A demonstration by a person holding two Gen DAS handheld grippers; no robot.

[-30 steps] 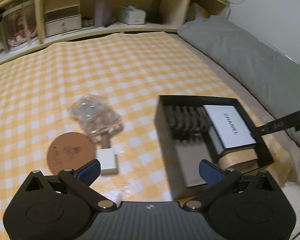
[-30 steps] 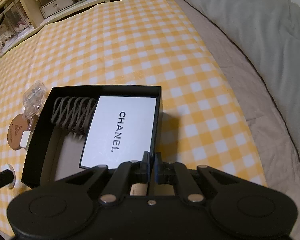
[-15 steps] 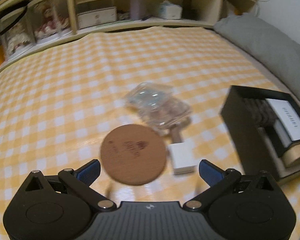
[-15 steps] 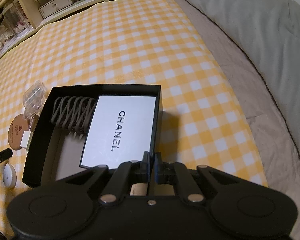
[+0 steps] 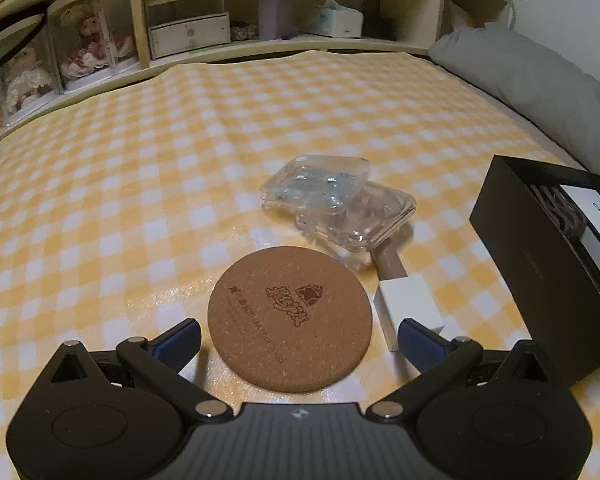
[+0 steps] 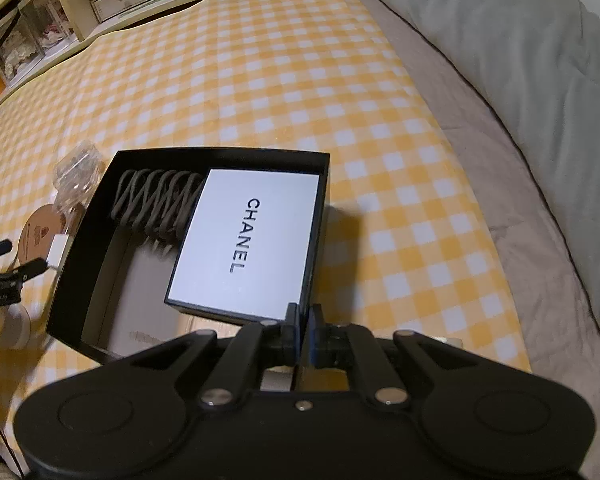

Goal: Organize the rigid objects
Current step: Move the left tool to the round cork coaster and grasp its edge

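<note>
A round cork coaster (image 5: 290, 316) lies flat on the yellow checked cloth, between the fingers of my open left gripper (image 5: 298, 338). A white block with a brown handle (image 5: 406, 306) lies just right of it, and two clear plastic cases (image 5: 336, 204) lie behind. The black box (image 6: 100, 248) holds a white Chanel box (image 6: 252, 240) and a grey folding rack (image 6: 156, 204). My right gripper (image 6: 303, 330) is shut on the box's near right wall. The left gripper (image 6: 8, 260) also shows in the right wrist view, by the coaster (image 6: 36, 232).
Wooden shelves (image 5: 188, 32) with dolls, a small drawer unit and a tissue box run along the far edge. A grey duvet (image 6: 520, 80) lies to the right. A small white round object (image 6: 16, 324) sits left of the black box.
My left gripper swung left from over the black box and came down close to the cork coaster, which now lies between its open fingers. The right gripper has stayed still.
</note>
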